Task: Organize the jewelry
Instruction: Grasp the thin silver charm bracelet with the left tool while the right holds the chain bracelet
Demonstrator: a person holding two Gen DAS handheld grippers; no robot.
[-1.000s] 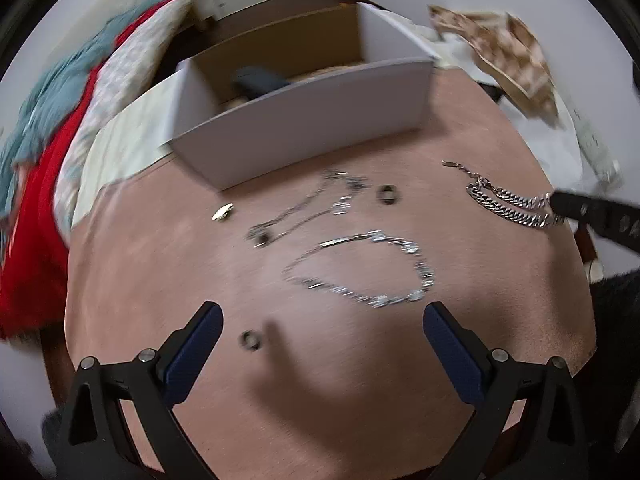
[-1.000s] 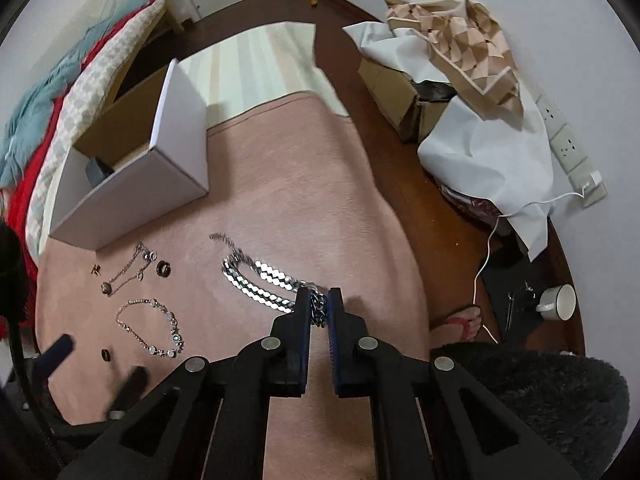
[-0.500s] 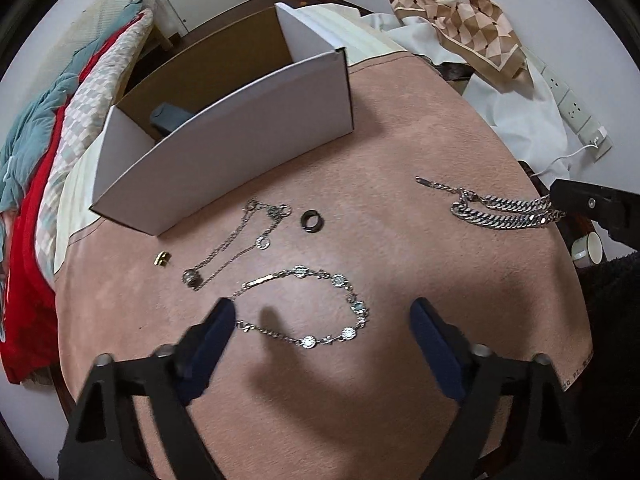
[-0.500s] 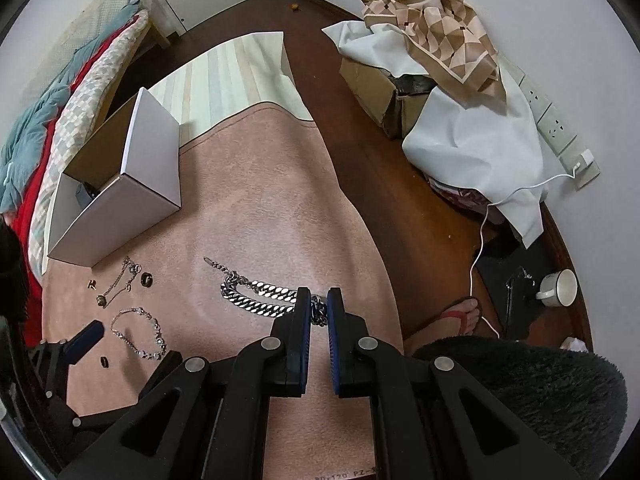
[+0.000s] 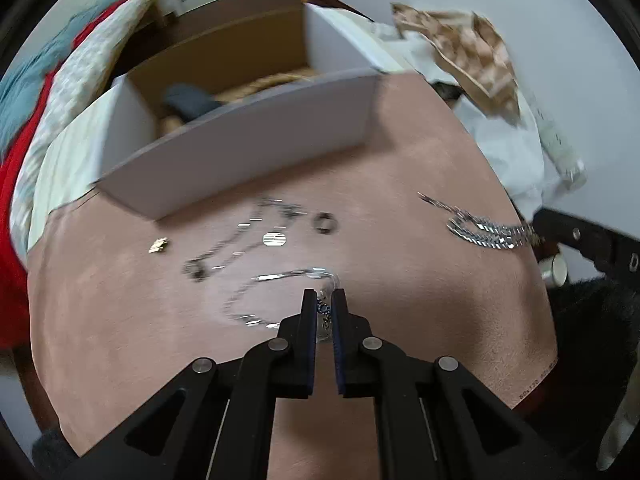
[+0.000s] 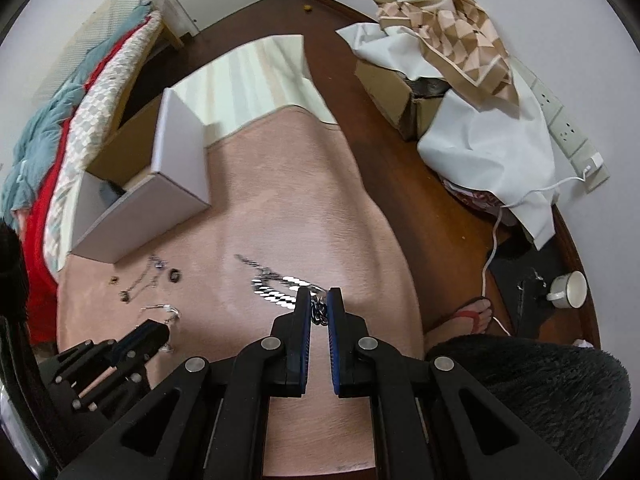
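My left gripper [image 5: 324, 296] is shut on one end of a silver disc-link necklace [image 5: 248, 286]; the rest of its loop trails on the pink mat [image 5: 420, 320]. The right gripper [image 6: 319, 296] is shut on a heavy silver curb chain [image 6: 276, 286], which lies doubled on the mat and shows again as the curb chain [image 5: 484, 234] at the right of the left wrist view. Loose on the mat lie a thin chain [image 5: 236, 240], a dark ring [image 5: 325, 223] and a small gold piece [image 5: 159, 245]. An open white box [image 5: 248, 148] stands behind them.
Bedding in red and teal [image 6: 44, 152] borders the mat on the left. On the wooden floor to the right are a cardboard box under white cloth [image 6: 480, 136], a white cable [image 6: 492, 240], a cup [image 6: 568, 288] and a person's sandalled foot [image 6: 476, 316].
The left gripper's jaws went from wide open to shut on the disc-link necklace's end, and the view tipped nearer the mat. The right gripper kept its grip on the curb chain.
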